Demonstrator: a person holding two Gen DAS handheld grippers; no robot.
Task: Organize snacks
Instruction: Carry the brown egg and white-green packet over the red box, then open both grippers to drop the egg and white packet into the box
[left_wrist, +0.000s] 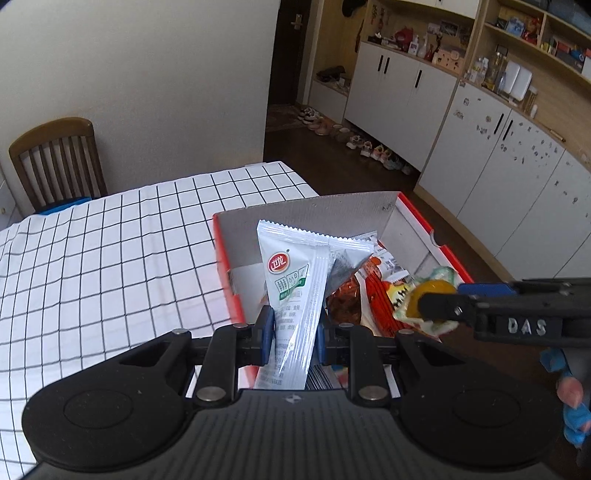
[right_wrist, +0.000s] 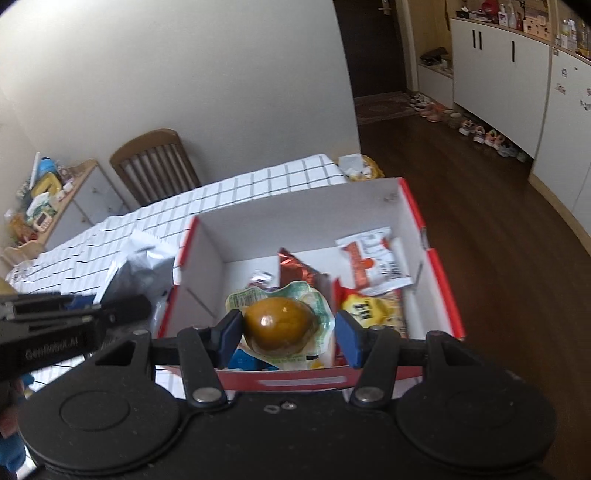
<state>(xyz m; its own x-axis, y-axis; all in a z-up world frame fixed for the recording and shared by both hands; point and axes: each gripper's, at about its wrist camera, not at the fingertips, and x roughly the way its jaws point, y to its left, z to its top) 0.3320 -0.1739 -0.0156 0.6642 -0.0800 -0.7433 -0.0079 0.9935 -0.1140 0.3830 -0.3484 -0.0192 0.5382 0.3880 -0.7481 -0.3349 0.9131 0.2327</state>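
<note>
— What sort of place is this?
— A home: a dining table (left_wrist: 110, 236) under a checked cloth, a wooden chair (left_wrist: 59, 158) against the wall.
— Anything else?
— Shoes (left_wrist: 354, 140) lined along white cabinets (left_wrist: 402, 99), cluttered shelves (left_wrist: 524, 33) above, wooden floor (right_wrist: 480, 229).

The table (left_wrist: 110, 240), covered in a black-gridded white cloth, carried the red-edged cardboard box (left_wrist: 236, 236) at its 3 o'clock edge.

Box (right_wrist: 436, 236): red outside, white inside; desk cloth (left_wrist: 110, 240) white with a black grid. White sachet (left_wrist: 295, 288) carries a red logo and green panel; packaged egg (right_wrist: 277, 325) glossy brown in green-white wrap. Gripper pads (right_wrist: 347, 339) blue.
</note>
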